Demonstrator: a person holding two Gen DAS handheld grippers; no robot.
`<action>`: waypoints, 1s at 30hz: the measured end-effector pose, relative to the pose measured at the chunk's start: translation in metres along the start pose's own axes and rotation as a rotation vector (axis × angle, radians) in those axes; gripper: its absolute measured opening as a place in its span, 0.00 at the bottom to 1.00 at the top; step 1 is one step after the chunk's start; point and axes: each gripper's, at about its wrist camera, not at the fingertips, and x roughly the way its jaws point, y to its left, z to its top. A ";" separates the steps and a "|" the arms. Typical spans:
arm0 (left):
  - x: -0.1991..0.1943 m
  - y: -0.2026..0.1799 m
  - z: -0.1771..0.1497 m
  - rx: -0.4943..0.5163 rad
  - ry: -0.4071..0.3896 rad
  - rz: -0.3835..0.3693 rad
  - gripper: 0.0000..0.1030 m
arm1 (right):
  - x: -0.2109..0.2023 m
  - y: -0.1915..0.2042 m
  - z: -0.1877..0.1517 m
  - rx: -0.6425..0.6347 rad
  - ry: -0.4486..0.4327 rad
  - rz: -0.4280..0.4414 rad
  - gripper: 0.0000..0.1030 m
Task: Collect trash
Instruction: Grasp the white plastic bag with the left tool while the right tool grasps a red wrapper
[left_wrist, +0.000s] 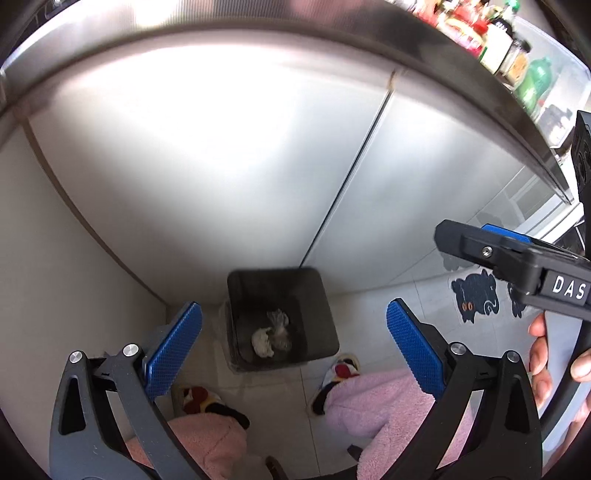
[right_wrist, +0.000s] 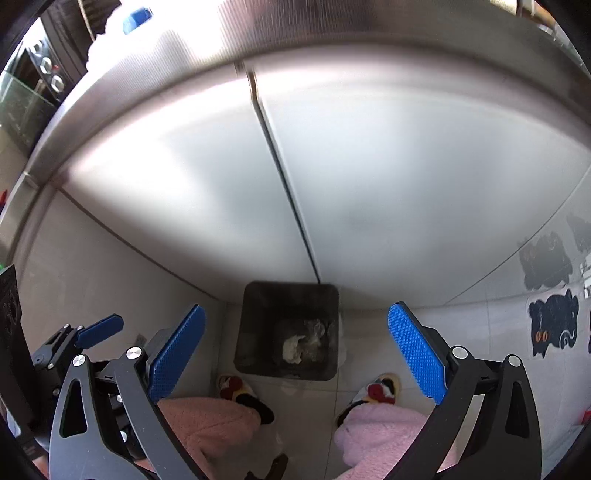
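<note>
A dark square trash bin (left_wrist: 317, 343) stands on the tiled floor against steel cabinet doors; the right wrist view shows the same bin (right_wrist: 255, 332). At its bottom lie a crumpled white wad (left_wrist: 263, 342) and a clear crinkled plastic piece (left_wrist: 279, 322), seen from the right as the wad (right_wrist: 293, 349) and the plastic (right_wrist: 317, 332). My left gripper (left_wrist: 293, 350) hangs well above the bin, open, nothing between its blue pads. My right gripper (right_wrist: 295, 350) is likewise open and empty above the bin. The right gripper's tip (left_wrist: 480, 243) shows at the left view's right edge, with a hand (left_wrist: 543, 362) holding it.
A person's legs in fluffy pink trousers (left_wrist: 384, 402) and patterned slippers (left_wrist: 341, 369) stand just before the bin. Steel cabinet doors (left_wrist: 221, 166) rise behind it under a counter edge. Bottles and jars (left_wrist: 495, 40) sit up right. Dark animal stickers (right_wrist: 552, 321) mark the floor at right.
</note>
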 end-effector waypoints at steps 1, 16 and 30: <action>-0.011 -0.002 0.001 0.003 -0.021 0.000 0.92 | -0.012 -0.001 0.002 -0.003 -0.022 -0.001 0.97; -0.128 -0.003 0.089 0.026 -0.211 0.045 0.92 | -0.124 -0.002 0.075 -0.026 -0.238 0.008 0.97; -0.138 0.021 0.202 -0.002 -0.258 0.086 0.92 | -0.105 -0.011 0.187 0.036 -0.167 0.083 0.87</action>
